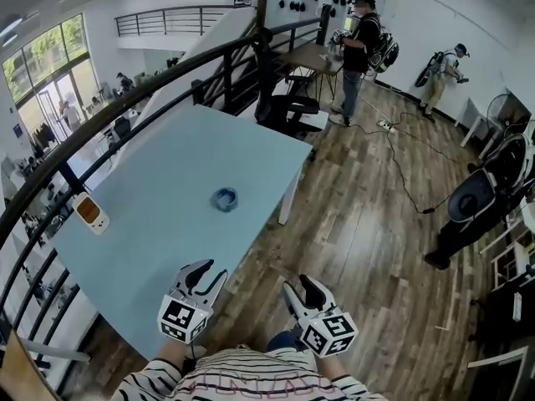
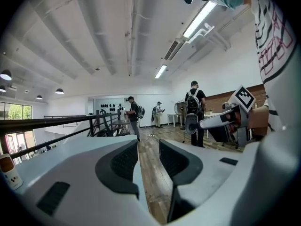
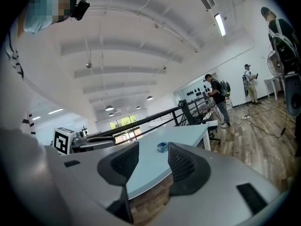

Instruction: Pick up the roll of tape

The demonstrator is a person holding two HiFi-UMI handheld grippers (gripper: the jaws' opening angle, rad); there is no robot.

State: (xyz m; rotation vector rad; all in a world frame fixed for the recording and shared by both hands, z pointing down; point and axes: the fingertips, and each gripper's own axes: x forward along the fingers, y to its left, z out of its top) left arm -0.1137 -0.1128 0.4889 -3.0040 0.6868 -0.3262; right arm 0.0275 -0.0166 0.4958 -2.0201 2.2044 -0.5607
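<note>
The blue roll of tape (image 1: 224, 198) lies flat near the middle of the light blue table (image 1: 167, 224); in the right gripper view the tape (image 3: 162, 147) shows small, far beyond the jaws. My left gripper (image 1: 212, 272) hovers over the table's near edge, well short of the roll. It is open, and in its own view the left gripper (image 2: 148, 150) has only table edge and floor between the pads. My right gripper (image 1: 299, 287) hangs over the wooden floor beside the table. It is open wide and empty, as the right gripper (image 3: 153, 158) shows in its own view.
A small white device with an orange face (image 1: 90, 214) sits at the table's left edge by the black railing (image 1: 125, 98). A black chair (image 1: 288, 111) stands at the table's far end. People (image 1: 355, 53) stand further back; a cable (image 1: 401, 165) crosses the floor.
</note>
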